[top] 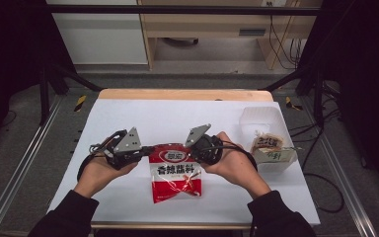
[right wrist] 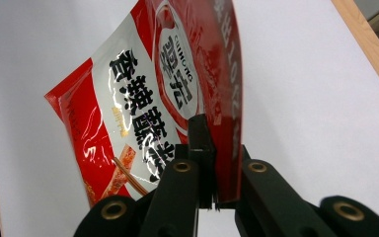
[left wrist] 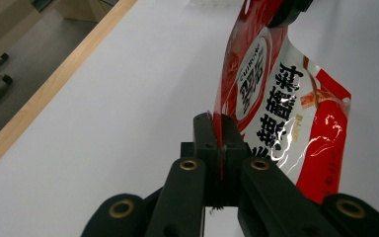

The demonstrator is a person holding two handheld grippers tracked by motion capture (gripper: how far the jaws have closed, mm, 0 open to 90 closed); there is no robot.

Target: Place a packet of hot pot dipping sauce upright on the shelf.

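A red and white seasoning packet [top: 175, 173] with black characters lies on the white table, its top edge lifted between both grippers. My left gripper [top: 142, 152] is shut on the packet's top left corner; in the left gripper view the red edge [left wrist: 220, 129] is pinched between its jaws [left wrist: 216, 143]. My right gripper [top: 196, 150] is shut on the top right corner. In the right gripper view the red top strip [right wrist: 227, 98] runs down between its jaws [right wrist: 216, 148]. Each gripper carries a grey three-cornered plate on top.
A clear plastic tub [top: 260, 118] stands at the back right of the white table cover [top: 177, 113]. In front of it an open box [top: 272, 150] holds other packets. The wooden table edge [top: 182, 94] runs along the far side.
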